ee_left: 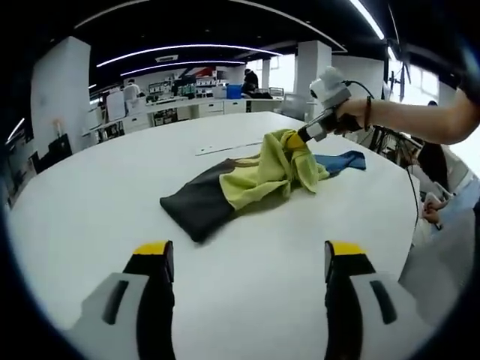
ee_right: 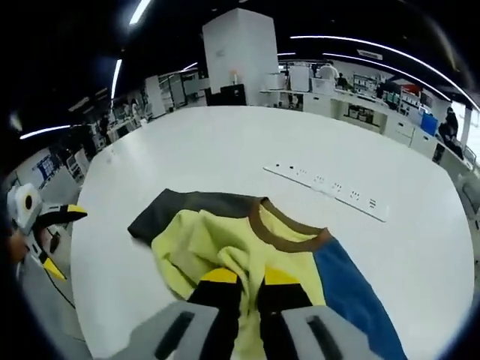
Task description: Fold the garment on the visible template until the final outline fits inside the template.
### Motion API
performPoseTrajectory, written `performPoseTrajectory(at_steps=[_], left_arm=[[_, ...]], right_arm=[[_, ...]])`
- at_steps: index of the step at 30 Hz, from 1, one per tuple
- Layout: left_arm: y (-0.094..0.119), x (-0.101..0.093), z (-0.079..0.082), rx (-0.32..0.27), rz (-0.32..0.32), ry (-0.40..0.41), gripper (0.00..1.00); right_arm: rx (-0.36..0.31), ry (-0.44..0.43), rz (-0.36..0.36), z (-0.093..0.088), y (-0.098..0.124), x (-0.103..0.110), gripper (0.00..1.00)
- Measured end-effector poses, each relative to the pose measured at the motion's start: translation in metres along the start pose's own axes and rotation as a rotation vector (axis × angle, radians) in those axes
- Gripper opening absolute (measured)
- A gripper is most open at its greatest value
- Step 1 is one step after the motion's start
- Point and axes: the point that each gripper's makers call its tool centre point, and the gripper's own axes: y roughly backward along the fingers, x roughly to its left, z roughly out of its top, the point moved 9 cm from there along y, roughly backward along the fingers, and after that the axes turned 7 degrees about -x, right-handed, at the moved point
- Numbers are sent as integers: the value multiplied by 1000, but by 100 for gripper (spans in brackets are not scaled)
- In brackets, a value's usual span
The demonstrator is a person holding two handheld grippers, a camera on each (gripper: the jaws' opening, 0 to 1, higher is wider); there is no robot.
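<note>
The white table (ee_right: 225, 150) carries the shirt (ee_left: 247, 180), which lies bunched near the middle of my left claw's view, grey sleeve toward 8 o'clock, blue sleeve toward 3 o'clock. I can make out no template outline on the table from here. At 2 o'clock in the right view lies a white power strip (ee_right: 328, 191), well apart from the shirt. My right claw (ee_right: 250, 277) is clenched on a yellow fold; my left claw (ee_left: 249, 259) hangs released over bare table. Judgement: folding barely begun, outline still rumpled, most folds left.
</note>
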Motion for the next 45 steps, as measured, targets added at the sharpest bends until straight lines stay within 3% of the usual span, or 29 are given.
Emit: performPoseTrajectory(at_steps=[6,17,23,26,32,39,45], left_arm=[[-6,1,0,-7,2,7,76],[-16,-3,-4,21,-22,-5,73],[-18,-6,-3,7,-25,5,64],[-20,-7,-3,12,-33,2,61],[-27,-14,1,11,-60,-14,58],[-40,-26,6,10,-96,-37,53],[-55,-35,8,1,-120,-30,48]], right_arm=[[47,-27,-24,-12,-20,-11,5],[139,-65,-38,-36,-37,-19,5],[111,-98,-50,-39,-35,-17,6],[104,-130,-64,-37,-30,-15,13],[69,-145,-88,-26,-10,-12,42],[41,-151,-101,-28,16,-4,48],[52,-161,-100,-43,36,5,49]])
